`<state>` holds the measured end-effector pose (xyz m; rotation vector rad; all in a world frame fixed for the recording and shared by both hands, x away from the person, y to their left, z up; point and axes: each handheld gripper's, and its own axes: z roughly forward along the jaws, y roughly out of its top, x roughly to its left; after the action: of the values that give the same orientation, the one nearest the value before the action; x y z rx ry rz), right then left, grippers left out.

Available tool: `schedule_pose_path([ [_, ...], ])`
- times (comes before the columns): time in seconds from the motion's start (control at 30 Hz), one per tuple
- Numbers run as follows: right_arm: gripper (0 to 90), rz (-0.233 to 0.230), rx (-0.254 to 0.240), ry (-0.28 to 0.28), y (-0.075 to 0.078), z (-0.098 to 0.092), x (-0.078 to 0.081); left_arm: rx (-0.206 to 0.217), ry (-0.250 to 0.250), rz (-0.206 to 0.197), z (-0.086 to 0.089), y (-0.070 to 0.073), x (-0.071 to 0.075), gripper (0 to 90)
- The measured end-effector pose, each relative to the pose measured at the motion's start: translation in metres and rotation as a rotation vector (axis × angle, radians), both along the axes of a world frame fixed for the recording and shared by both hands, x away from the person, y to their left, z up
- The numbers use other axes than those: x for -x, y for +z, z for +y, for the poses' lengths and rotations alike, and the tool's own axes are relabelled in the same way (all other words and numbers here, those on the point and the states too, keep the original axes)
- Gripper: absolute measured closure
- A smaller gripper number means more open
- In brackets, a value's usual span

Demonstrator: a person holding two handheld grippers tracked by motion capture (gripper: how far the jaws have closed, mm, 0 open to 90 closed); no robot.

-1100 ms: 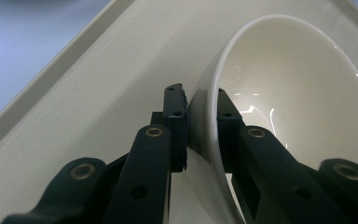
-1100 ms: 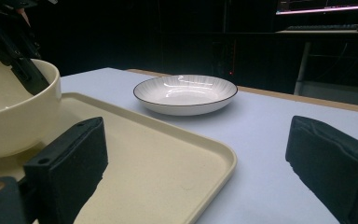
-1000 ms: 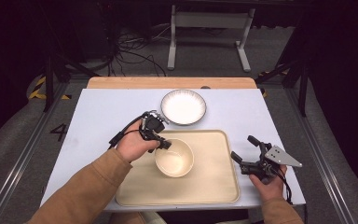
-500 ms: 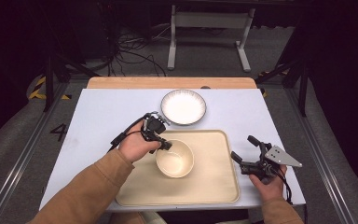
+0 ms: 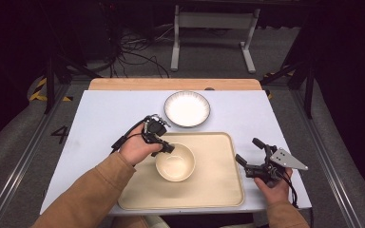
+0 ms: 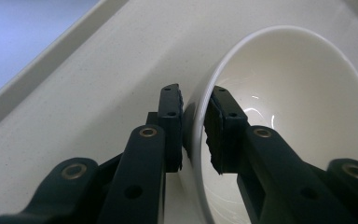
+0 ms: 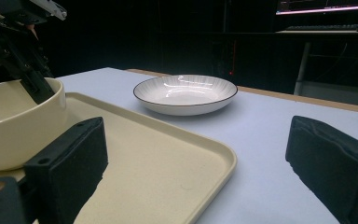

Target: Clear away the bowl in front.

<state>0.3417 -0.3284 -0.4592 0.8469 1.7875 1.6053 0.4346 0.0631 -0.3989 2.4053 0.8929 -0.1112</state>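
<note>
**On the tray, a bowl rim pinched by the left gripper**

On the beige tray (image 5: pixel 209 190), seen from the high view, a cream bowl (image 5: pixel 175 162) sits left of centre, and the left gripper (image 5: pixel 167 147) reaches its upper-left rim from the person's left hand (image 5: pixel 135 149). From that height the jaws' hold is hard to read. The left gripper view settles it: the two black jaws stand either side of the bowl's thin wall, one outside and one inside, clamped on the rim (image 6: pixel 196 126), with the tray floor (image 6: pixel 74 116) stretching away to the left.

Off the tray's right edge, the right gripper (image 5: pixel 249 156) rests over the pale blue table (image 5: pixel 100 114), held by the right hand (image 5: pixel 273 187); its jaws stand wide apart and grasp nothing. The right gripper view adds what the overhead camera flattens: the tray's raised lip (image 7: pixel 223 161), the bowl's side wall (image 7: pixel 23 126) at far left with the left gripper hooked over it, and, beyond the tray, a white ribbed plate (image 7: pixel 185 93) with a dark rim standing on the table. From above, that plate (image 5: pixel 187 108) lies just beyond the tray's far edge, apart from it.
</note>
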Motion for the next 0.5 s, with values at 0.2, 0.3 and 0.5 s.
schedule_pose_path([
  [0.2,6.1,0.000,-0.001,0.000,0.0000,0.0000,-0.0001,-0.010,0.012,0.014,0.0045,-0.0046,-0.0021,77.0],
  [0.3,6.0,0.001,-0.001,0.000,0.0000,-0.0002,-0.0001,-0.004,0.021,0.021,0.0058,-0.0044,-0.0022,76.5],
  [0.5,6.1,0.001,0.000,0.000,0.0000,-0.0001,-0.0001,0.019,0.033,-0.024,0.0091,-0.0020,-0.0001,64.9],
])
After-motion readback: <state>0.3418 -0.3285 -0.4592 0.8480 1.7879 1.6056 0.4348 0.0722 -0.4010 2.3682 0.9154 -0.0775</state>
